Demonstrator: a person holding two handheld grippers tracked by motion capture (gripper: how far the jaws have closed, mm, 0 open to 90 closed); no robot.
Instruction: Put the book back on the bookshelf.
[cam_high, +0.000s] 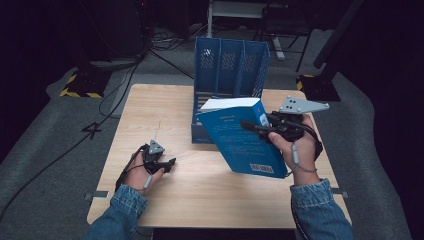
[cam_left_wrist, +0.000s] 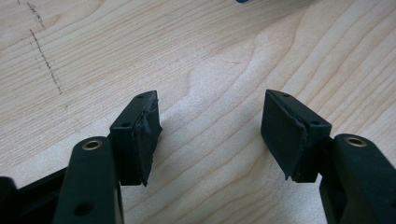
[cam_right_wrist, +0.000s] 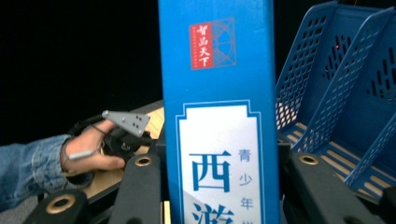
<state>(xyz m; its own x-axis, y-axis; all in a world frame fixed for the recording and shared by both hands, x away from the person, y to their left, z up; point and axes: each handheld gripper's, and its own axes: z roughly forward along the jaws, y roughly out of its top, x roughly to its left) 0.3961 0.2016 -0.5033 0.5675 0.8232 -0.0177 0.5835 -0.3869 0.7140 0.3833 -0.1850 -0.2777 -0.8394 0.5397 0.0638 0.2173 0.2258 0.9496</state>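
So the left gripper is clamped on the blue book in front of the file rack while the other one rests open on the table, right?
Not quite: the right gripper is clamped on the blue book in front of the file rack, as the high view shows. The left gripper is the one resting open on the table.

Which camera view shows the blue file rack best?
The high view: the whole file rack stands at the table's far edge, all slots visible. The right gripper view shows part of it behind the book. The left gripper view faces the table.

The book's (cam_right_wrist: 217, 112) blue spine bears a red seal reading 智品天下; below, a white panel reads 西游 and 青少年.
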